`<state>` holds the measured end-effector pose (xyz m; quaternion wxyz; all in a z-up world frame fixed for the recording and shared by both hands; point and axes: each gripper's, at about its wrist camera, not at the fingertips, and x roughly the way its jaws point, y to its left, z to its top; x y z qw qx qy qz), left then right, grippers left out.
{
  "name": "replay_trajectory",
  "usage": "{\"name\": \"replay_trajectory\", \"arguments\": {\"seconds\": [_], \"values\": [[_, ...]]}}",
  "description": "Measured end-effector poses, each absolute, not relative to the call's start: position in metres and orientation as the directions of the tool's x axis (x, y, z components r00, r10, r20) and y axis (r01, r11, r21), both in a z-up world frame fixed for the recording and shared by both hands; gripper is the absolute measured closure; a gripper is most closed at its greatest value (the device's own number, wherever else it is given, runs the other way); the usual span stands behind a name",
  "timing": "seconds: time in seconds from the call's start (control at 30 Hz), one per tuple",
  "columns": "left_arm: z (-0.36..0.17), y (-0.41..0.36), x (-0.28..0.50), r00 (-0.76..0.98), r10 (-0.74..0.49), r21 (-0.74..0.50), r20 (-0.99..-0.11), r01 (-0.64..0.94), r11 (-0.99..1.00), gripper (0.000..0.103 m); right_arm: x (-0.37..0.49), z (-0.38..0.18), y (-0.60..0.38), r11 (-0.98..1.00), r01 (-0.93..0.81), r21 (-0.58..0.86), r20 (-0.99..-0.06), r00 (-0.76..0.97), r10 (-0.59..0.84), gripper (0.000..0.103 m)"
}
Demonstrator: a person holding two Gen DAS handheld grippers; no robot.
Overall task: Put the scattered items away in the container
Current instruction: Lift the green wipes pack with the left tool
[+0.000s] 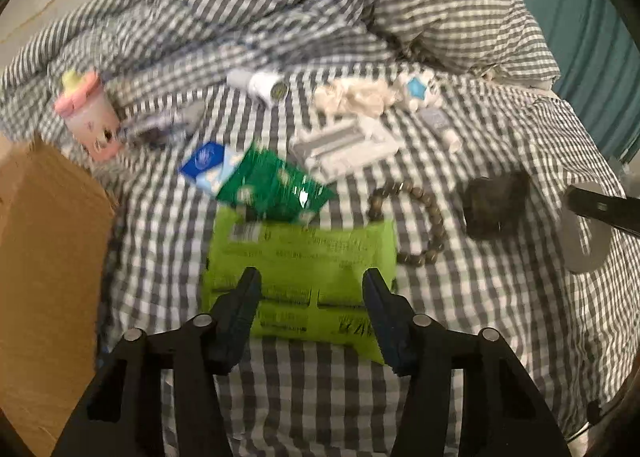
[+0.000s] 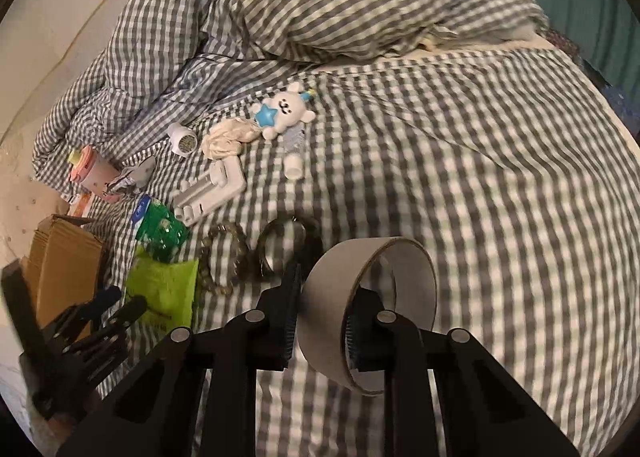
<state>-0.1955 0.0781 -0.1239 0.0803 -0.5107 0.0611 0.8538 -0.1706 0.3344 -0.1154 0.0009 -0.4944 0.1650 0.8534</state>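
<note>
My left gripper (image 1: 310, 281) is open, its fingers spread over a lime green packet (image 1: 300, 257) lying on the checked bedspread. A dark green packet (image 1: 276, 185) and a blue tissue pack (image 1: 208, 165) lie just beyond it. My right gripper (image 2: 324, 305) is shut on a grey cardboard tape ring (image 2: 368, 297), one finger outside its wall and one inside, held above the bed. The ring also shows in the left wrist view (image 1: 586, 241). The cardboard box (image 1: 44, 265) stands at the left; it also shows in the right wrist view (image 2: 64, 261).
Scattered on the bed: a pink cup (image 1: 90, 113), a white bottle (image 1: 260, 85), a white plastic holder (image 1: 344, 145), a bead bracelet (image 1: 416, 225), a dark hair tie (image 1: 496, 205), a bear toy (image 2: 280, 109), a small tube (image 2: 294, 153). A bunched duvet (image 2: 340, 1) lies behind.
</note>
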Motion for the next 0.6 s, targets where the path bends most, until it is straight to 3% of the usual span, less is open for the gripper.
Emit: {"name": "replay_trajectory", "arguments": {"seconds": [0.03,0.17,0.3,0.47,0.6], "values": [[-0.129,0.076,-0.195,-0.45,0.076,0.013,-0.89,-0.192,-0.981,0.028,-0.164,-0.116,0.336,-0.945,-0.168,0.28,-0.845,-0.511,-0.159,0.083],[-0.148,0.069,-0.192,-0.408,0.119,-0.039,-0.905,-0.199,-0.979,0.005,-0.149,-0.119,0.338,-0.939,-0.172,0.297,-0.847,-0.502,-0.176,0.083],[-0.16,0.069,-0.196,-0.386,0.116,-0.039,-0.915,-0.201,-0.979,0.0,-0.143,-0.119,0.332,-0.939,-0.157,0.306,-0.845,-0.499,-0.192,0.083],[-0.183,0.084,-0.215,-0.391,-0.02,0.111,-0.92,-0.212,-0.971,0.0,-0.138,-0.12,0.325,-0.941,-0.143,0.307,-0.846,-0.493,-0.202,0.083],[-0.184,0.083,-0.218,-0.451,-0.016,0.107,-0.893,-0.177,-0.978,0.0,-0.137,-0.123,0.325,-0.941,-0.146,0.306,-0.851,-0.485,-0.202,0.083]]}}
